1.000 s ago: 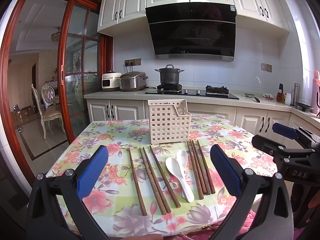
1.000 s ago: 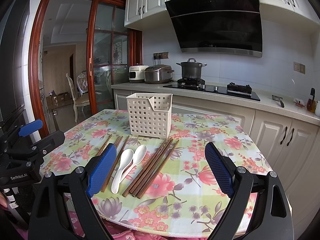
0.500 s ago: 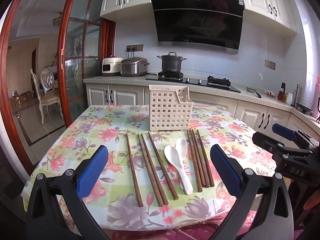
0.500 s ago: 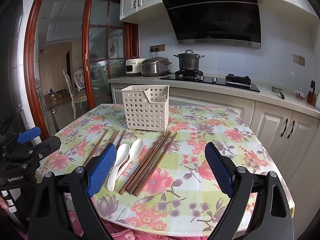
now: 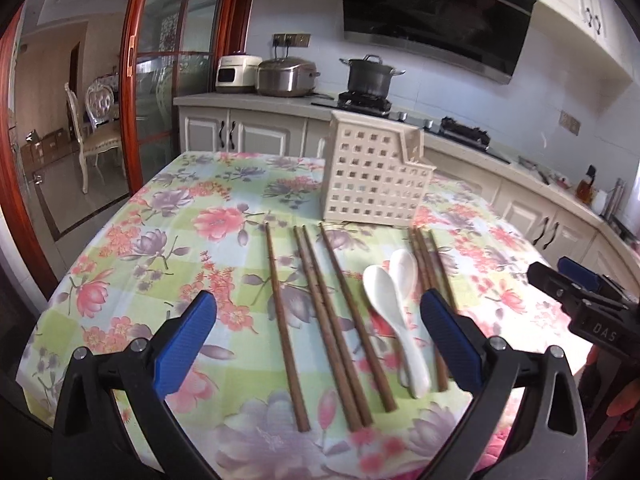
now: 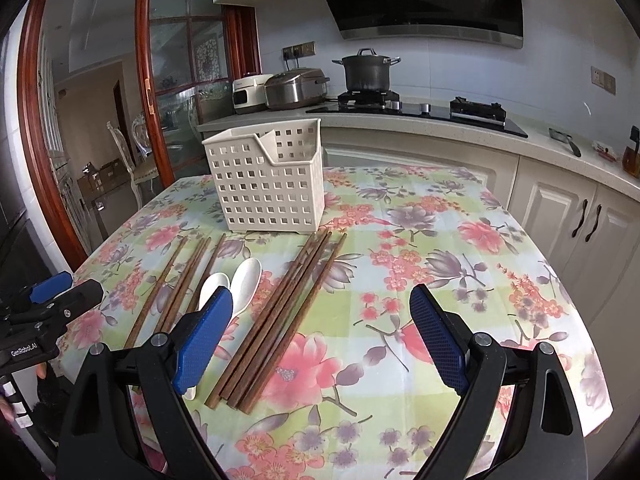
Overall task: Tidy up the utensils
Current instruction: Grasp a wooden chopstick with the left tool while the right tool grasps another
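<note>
Left gripper (image 5: 318,326): jaws wide apart, nothing between them, blue pads (image 5: 185,338) hanging above the near edge of the worktop (image 5: 168,216). Right gripper (image 6: 322,330): jaws likewise spread and empty, held over the near half of the floral cloth. Left wrist view, lower centre of frame: four loose brown chopsticks (image 5: 320,312) lie roughly parallel between the pads, running from near edge toward the basket. Just right of them, two white spoons (image 5: 394,308) overlap, bowls pointing away, handles toward the camera. A second bundle of chopsticks (image 5: 428,268) lies touching the spoons' right side, partly hidden behind the right pad. Right wrist view: that bundle (image 6: 280,312) sits centre frame, sticks packed together, tips fanning slightly near the basket; the spoons (image 6: 236,284) show left of it, half covered by the left pad. Cream perforated basket (image 5: 376,172) stands upright at centre of the worktop, beyond the far tips of all utensils, seemingly empty. Background, upper frame: counter with dark pot (image 6: 366,70) on the hob, rice cooker (image 6: 296,88) beside it.
</note>
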### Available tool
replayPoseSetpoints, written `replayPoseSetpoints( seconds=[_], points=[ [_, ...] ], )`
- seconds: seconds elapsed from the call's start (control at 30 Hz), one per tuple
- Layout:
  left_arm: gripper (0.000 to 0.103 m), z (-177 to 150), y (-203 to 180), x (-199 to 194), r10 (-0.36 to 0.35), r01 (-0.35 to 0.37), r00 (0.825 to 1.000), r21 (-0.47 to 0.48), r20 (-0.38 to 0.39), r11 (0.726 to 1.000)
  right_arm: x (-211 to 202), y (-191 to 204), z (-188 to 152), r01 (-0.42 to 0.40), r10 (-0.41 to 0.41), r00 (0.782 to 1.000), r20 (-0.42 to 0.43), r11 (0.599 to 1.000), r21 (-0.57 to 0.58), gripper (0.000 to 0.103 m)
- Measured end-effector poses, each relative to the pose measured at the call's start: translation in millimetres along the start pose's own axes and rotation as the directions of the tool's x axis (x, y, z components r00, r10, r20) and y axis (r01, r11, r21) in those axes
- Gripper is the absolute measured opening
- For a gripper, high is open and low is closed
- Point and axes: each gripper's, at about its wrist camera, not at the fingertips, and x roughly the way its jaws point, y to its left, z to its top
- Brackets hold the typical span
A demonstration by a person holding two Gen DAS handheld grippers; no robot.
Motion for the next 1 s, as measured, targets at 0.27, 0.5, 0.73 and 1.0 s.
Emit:
replayPoseSetpoints(
  seconds=[0.27, 0.5, 0.73, 1.0],
  points=[
    [0.098, 16.1, 27.4, 65.7, 0.054, -0.065, 0.983, -0.058, -0.178, 0.996, 49.8, 2.6, 9.9, -0.02, 0.022, 0.995, -0.101, 0.999, 0.027, 0.084],
    [0.095, 33.3, 38.4, 109.2, 0.136, -0.151, 0.956, -0.04, -0.262, 0.988, 88.5, -6.3, 15.3, 0.006, 0.01, 0.982, -0.189, 0.997, 0.081, 0.076],
    [0.085, 39.0, 48.9, 139.3, 0.158, -0.188, 0.929, -0.057, -0.336, 0.981, 120.5, -14.4, 18.9, 0.023, 0.009, 0.964, -0.264, 0.992, 0.12, 0.061],
    [0.067, 42.7, 47.8, 164.1, 0.174, -0.198, 0.912, -0.028, -0.371, 0.98, 150.6, -11.5, 22.8, 0.067, -0.034, 0.942, -0.333, 0.994, 0.088, 0.042]
  ],
)
